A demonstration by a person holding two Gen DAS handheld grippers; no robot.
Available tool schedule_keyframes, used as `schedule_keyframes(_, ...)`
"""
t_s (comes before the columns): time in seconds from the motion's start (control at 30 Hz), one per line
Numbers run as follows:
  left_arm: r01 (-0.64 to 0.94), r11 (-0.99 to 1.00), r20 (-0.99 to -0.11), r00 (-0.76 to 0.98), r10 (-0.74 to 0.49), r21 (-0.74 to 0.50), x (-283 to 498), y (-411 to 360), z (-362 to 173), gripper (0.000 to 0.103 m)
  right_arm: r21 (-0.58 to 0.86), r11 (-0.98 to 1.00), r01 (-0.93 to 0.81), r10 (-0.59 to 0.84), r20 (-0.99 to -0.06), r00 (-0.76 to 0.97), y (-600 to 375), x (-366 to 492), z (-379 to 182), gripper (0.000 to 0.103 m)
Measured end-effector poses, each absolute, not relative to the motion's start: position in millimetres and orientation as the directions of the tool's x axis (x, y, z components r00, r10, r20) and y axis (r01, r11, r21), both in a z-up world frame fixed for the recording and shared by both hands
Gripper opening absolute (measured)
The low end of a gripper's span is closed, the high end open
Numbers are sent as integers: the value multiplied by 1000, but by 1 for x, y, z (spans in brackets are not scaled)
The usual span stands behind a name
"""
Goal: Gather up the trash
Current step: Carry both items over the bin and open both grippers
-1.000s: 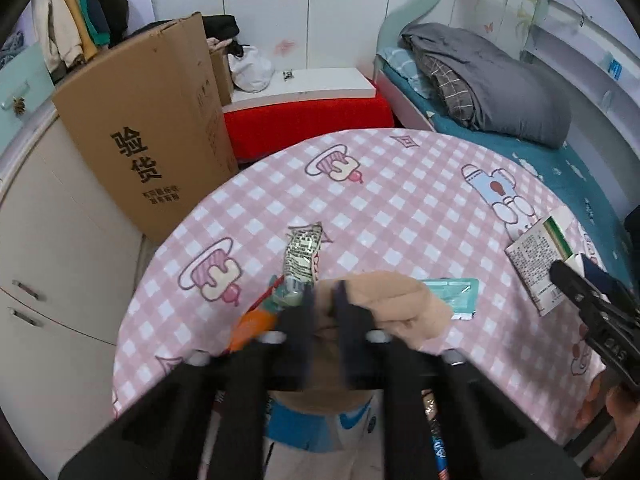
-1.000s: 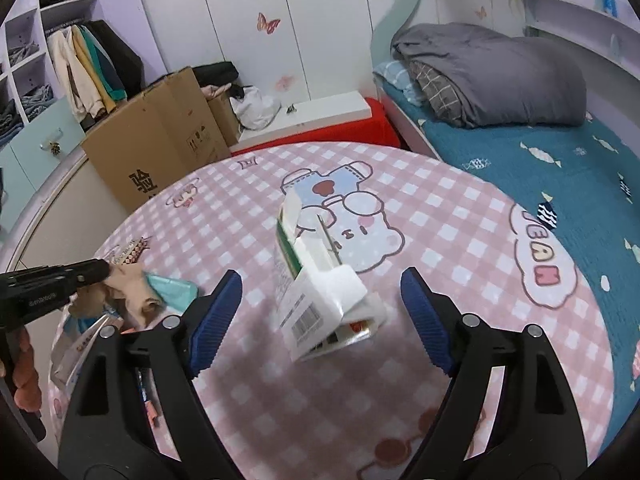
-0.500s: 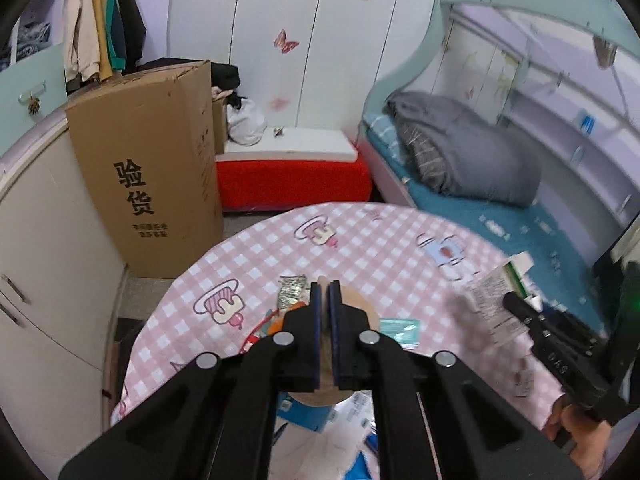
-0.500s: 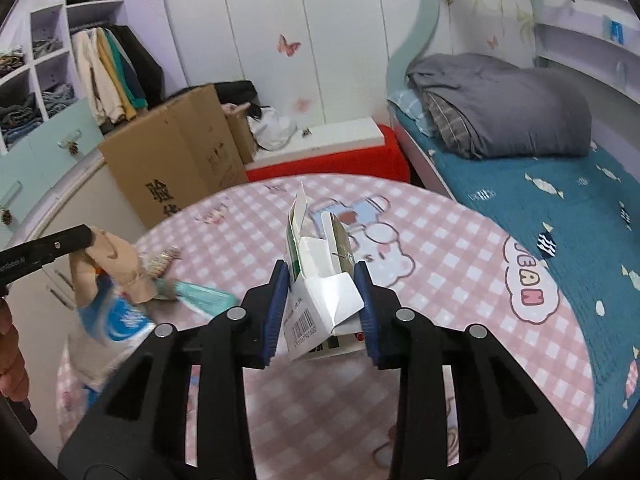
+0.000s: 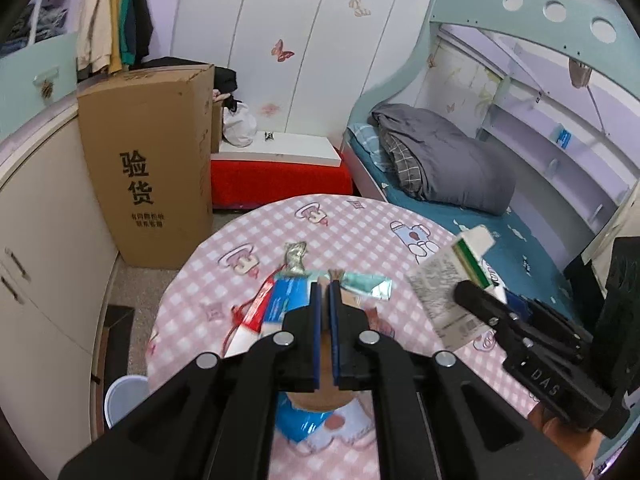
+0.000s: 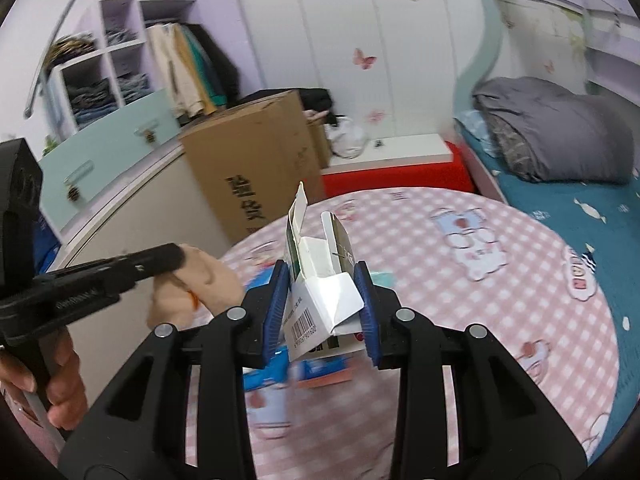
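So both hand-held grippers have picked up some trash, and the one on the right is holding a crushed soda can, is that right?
Not quite. The right hand-held gripper is shut on a torn white paper carton with a barcode, not a soda can, as the right wrist view shows. The left hand-held gripper is indeed shut on a tan wrapper.

You have two tools in view: the left tool point(image 5: 325, 304) and the right tool point(image 6: 322, 308). Each carries one piece: one tan-and-blue crumpled wrapper point(image 6: 192, 288) and one white-and-green opened cardboard carton point(image 6: 320, 280). On the pink checked tabletop point(image 5: 360, 228) you can count one silver foil wrapper point(image 5: 294, 256), one teal foil packet point(image 5: 370, 283) and one red-and-blue flat packet point(image 5: 276, 304).
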State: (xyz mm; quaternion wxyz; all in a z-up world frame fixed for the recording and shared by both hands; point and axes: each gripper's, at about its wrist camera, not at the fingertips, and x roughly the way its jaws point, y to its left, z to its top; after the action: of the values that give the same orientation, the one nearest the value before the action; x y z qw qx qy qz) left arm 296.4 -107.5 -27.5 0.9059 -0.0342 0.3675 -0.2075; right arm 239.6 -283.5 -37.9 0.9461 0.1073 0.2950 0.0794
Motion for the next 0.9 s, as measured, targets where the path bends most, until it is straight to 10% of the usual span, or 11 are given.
schedule_keyframes(0.9, -244, 939, -786, 617, -41, -241, 268, 236, -151, 4, 269, 833, -483, 507, -720, 473, 81, 292, -160, 37)
